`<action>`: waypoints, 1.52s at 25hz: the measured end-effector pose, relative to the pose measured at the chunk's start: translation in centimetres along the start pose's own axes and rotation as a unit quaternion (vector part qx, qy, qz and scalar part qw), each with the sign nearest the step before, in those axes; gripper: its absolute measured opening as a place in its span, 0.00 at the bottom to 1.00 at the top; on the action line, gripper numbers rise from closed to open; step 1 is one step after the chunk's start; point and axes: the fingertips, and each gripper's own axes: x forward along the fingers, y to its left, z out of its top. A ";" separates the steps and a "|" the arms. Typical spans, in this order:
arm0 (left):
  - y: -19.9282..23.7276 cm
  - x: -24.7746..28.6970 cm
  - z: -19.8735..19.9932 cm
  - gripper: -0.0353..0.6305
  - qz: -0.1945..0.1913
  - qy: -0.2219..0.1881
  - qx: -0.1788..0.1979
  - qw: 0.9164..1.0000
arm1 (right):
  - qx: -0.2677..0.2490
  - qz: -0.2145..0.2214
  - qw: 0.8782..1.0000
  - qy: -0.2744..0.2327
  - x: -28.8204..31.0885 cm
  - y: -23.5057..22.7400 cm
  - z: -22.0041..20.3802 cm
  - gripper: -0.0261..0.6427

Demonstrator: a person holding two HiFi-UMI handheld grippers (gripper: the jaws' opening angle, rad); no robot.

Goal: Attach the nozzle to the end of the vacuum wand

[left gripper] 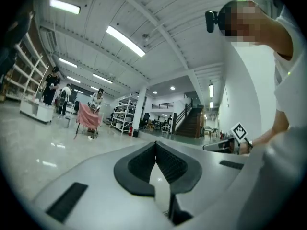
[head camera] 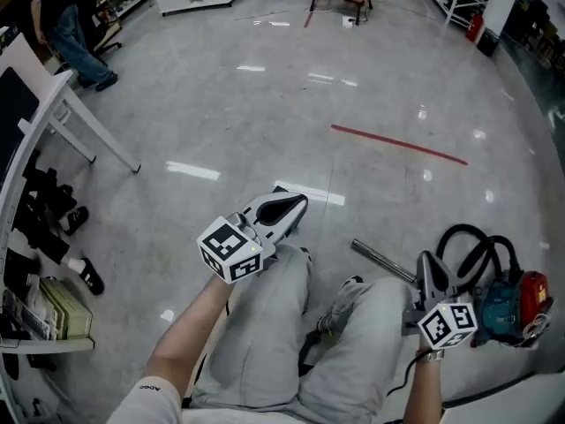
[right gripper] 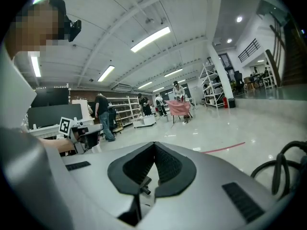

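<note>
My left gripper [head camera: 291, 207] hangs over my knee [head camera: 284, 276] with its ribbed black pads [left gripper: 139, 164] pressed together on nothing, I'd guess just parked there since no grab has started yet. Right of it the wand [head camera: 381, 261], a thin shiny metal tube, seems to lie flat on the glossy grey floor [head camera: 265, 104], and my right gripper [head camera: 428, 263] sits near its closer end, also shut and empty, probably lined up to go for it first. Furthest right is the teal-and-red vacuum [head camera: 505, 300] with its looped black hose [head camera: 468, 241]; can't spot the nozzle anywhere.
</note>
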 end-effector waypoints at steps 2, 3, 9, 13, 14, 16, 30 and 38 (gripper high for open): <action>2.5 1.1 -1.4 0.07 0.014 0.030 0.058 0.998 | -0.014 0.011 1.000 0.017 1.7 -1.7 0.0 0.05; 3.6 1.8 -2.8 0.07 0.016 0.054 0.083 0.995 | -0.025 0.015 0.999 0.031 2.6 -2.7 -0.4 0.05; 6.8 5.2 -15.0 0.07 -0.026 0.204 0.166 0.964 | -0.090 0.030 0.986 0.140 8.7 -8.4 -7.8 0.05; 7.7 6.8 -23.0 0.07 -0.059 0.261 0.189 0.945 | -0.104 0.048 0.971 0.209 11.2 -10.9 -14.4 0.05; 8.3 7.1 -24.9 0.07 -0.063 0.276 0.193 0.939 | -0.103 0.052 0.968 0.223 11.8 -11.4 -16.0 0.05; 9.8 7.5 -28.8 0.07 -0.072 0.313 0.198 0.926 | -0.107 0.057 0.960 0.253 12.8 -12.6 -19.3 0.05; 18.7 5.7 -50.0 0.39 -0.156 0.532 0.239 0.797 | -0.245 0.112 0.840 0.471 16.8 -19.7 -40.6 0.32; 20.5 4.9 -56.4 0.44 -0.209 0.583 0.272 0.736 | -0.290 0.132 0.773 0.549 17.0 -23.7 -49.2 0.39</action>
